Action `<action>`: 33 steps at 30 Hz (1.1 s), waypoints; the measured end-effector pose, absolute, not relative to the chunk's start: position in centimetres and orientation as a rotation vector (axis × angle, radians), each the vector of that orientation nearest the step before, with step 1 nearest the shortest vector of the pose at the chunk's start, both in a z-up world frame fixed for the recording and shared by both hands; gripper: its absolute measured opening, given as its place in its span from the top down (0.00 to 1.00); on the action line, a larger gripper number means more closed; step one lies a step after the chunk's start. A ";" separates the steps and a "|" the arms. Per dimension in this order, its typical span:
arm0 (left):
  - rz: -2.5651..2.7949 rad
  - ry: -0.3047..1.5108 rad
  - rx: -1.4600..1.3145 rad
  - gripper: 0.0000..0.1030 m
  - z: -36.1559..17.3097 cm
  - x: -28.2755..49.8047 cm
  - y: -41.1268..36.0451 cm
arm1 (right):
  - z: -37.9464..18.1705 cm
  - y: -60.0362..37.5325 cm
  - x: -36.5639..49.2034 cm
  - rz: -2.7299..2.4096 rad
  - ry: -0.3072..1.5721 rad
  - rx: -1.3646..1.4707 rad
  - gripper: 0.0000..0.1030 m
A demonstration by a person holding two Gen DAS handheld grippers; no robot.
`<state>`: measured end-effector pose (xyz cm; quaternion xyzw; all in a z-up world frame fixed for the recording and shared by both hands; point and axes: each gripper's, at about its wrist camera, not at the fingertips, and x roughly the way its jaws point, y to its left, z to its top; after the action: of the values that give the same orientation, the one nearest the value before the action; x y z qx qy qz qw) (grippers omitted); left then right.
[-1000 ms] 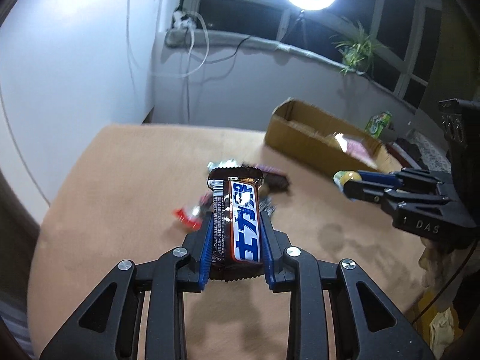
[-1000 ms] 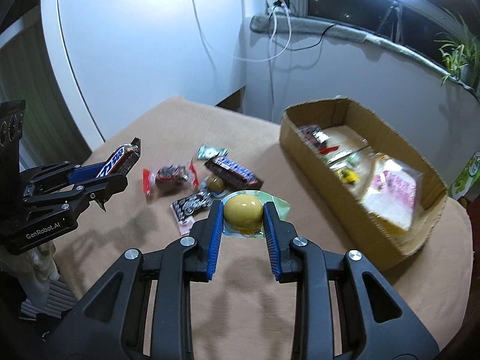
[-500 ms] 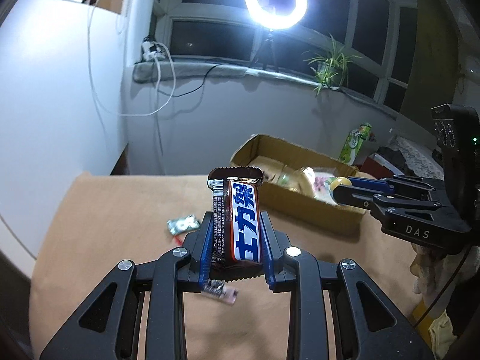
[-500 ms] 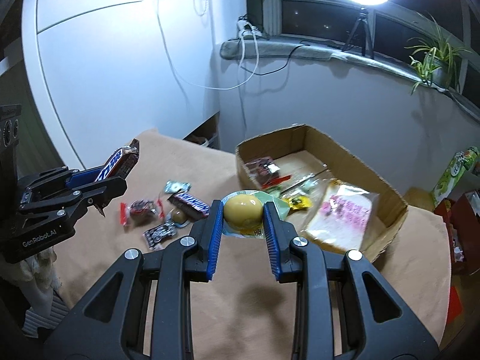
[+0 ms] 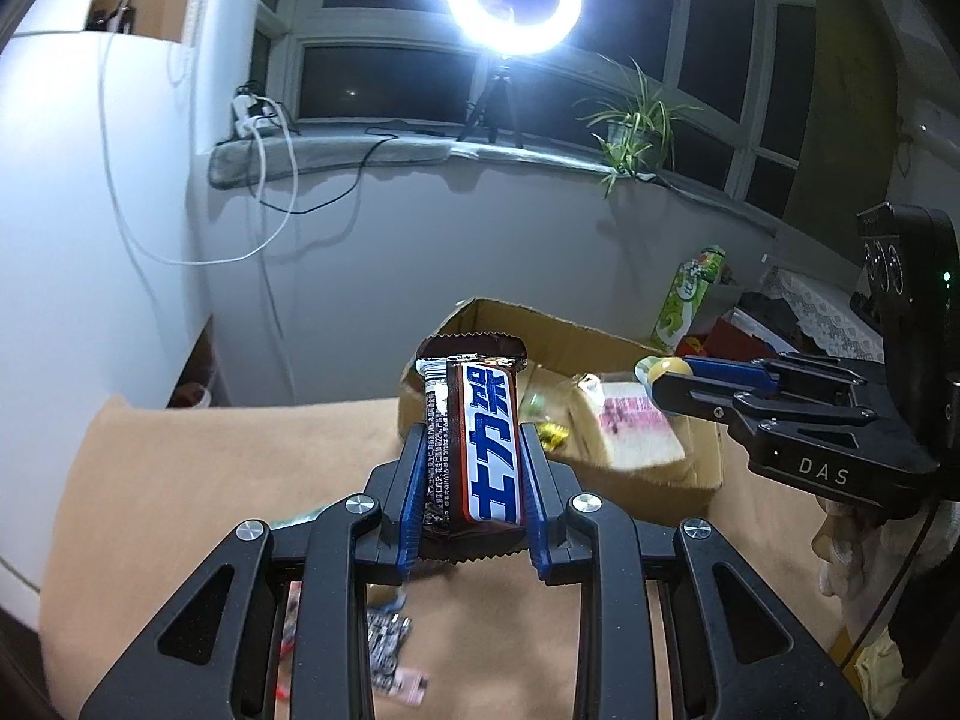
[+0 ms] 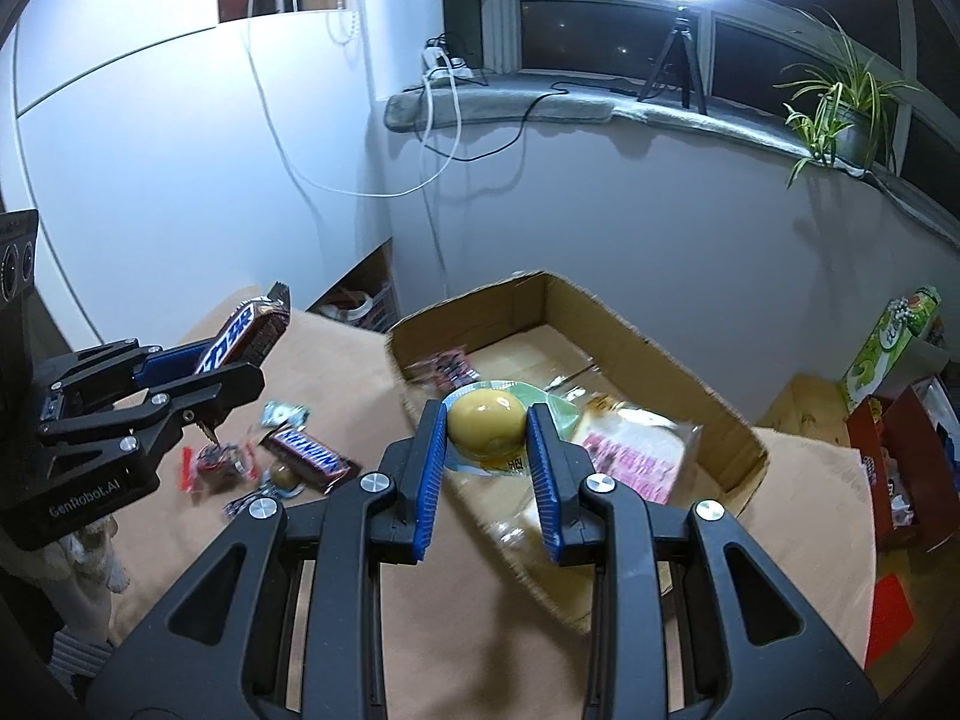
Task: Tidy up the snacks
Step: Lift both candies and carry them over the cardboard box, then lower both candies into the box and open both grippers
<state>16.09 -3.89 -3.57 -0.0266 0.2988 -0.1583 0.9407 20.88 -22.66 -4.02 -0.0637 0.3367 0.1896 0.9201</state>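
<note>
Nearest us, our left gripper (image 5: 471, 462) pinches a chocolate bar (image 5: 480, 450) by its long sides, so it stands upright and clear of the table (image 5: 180, 480). Our right gripper (image 6: 487, 432) squeezes a packaged yellow egg snack (image 6: 486, 420) just over the near wall of the cardboard box (image 6: 660, 360), probably for dropping inside.
</note>
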 end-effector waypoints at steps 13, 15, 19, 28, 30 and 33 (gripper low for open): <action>-0.376 0.619 -0.035 0.74 -3.5 21.0 -7.7 | -4.5 -25.1 26.4 0.349 0.723 -0.113 0.73; -0.382 0.626 -0.036 0.74 -3.8 21.7 -8.3 | -4.8 -25.4 27.2 0.344 0.733 -0.109 0.73; -0.388 0.639 -0.033 0.74 -4.2 23.1 -8.9 | -5.8 -25.9 28.9 0.334 0.762 -0.102 0.73; -0.391 0.680 -0.029 0.74 -5.6 25.8 -10.3 | -7.6 -27.1 31.6 0.315 0.812 -0.079 0.73; -0.392 0.687 -0.023 0.74 -5.8 26.1 -10.6 | -7.8 -27.2 31.9 0.313 0.815 -0.075 0.73; -0.393 0.697 -0.019 0.74 -6.1 26.5 -11.0 | -8.0 -27.4 32.1 0.314 0.819 -0.075 0.73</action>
<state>26.48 -10.98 -6.06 -0.0091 0.3391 -0.1914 0.9210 32.07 -27.39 -8.01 -0.0362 0.3963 0.1521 0.9047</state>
